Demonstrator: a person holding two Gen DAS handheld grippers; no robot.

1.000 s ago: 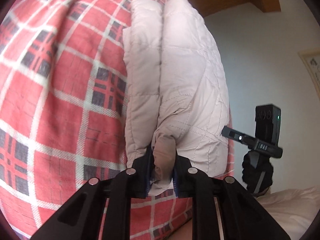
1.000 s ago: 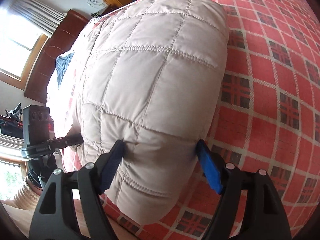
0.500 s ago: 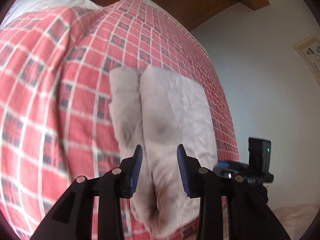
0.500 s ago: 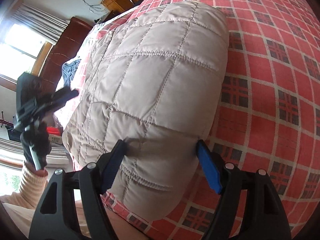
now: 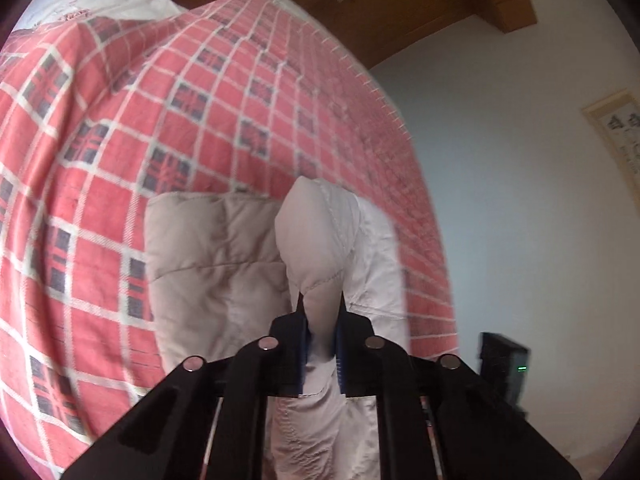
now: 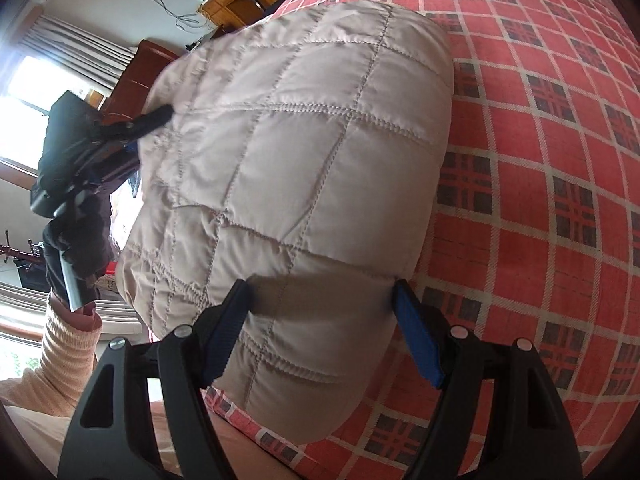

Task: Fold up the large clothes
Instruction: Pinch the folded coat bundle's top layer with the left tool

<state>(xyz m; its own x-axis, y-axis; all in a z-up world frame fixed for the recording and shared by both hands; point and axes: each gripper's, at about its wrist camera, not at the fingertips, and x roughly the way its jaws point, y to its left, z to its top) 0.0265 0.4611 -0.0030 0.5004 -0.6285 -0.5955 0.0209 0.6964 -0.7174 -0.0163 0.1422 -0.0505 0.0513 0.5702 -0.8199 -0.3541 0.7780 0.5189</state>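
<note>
On the plaid bed [image 6: 560, 200], left tongs [image 5: 322, 332] clamp a quilted jacket [image 6: 304, 152] fold; right tongs [image 6: 320, 332] gape astride its edge.

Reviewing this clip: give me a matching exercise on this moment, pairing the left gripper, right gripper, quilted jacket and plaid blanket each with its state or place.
Things:
1. left gripper
2. right gripper
3. quilted jacket
4. plaid blanket

States:
A. spread beneath the garment
B. open, fingers either side of a padded edge
C. shut on a pinched fold
D. beige, folded, lying on the bed

Pairs: 1-C, 2-B, 3-D, 4-A
</note>
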